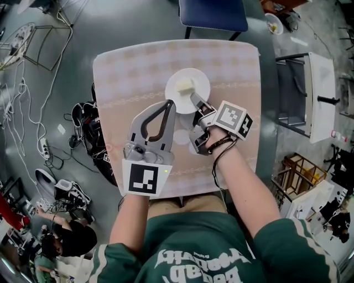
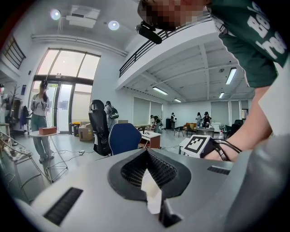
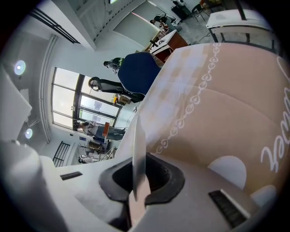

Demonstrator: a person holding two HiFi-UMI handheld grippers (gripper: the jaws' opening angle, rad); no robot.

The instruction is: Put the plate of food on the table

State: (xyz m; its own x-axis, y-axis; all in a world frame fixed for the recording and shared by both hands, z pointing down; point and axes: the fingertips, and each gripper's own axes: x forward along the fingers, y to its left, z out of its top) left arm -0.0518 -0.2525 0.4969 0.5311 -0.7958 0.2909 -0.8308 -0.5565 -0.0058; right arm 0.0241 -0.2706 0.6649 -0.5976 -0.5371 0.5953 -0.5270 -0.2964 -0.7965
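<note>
A white plate point(image 1: 199, 77) with a pale block of food point(image 1: 185, 85) lies on, or just over, the checked tablecloth point(image 1: 127, 72) near the table's middle. My right gripper point(image 1: 195, 100) is shut on the plate's near rim. In the right gripper view the plate point(image 3: 137, 149) shows edge-on as a thin white blade between the jaws. My left gripper point(image 1: 168, 103) is beside it on the left, its tips together right at the plate's near-left rim. A small white sliver point(image 2: 152, 192) sits between its jaws; I cannot tell what it is.
A blue chair point(image 1: 213, 14) stands at the table's far edge. Cables and shoes point(image 1: 83, 119) lie on the floor to the left. A grey shelf unit point(image 1: 307, 94) and a wooden crate point(image 1: 301, 171) stand to the right. A person point(image 1: 72, 235) crouches at lower left.
</note>
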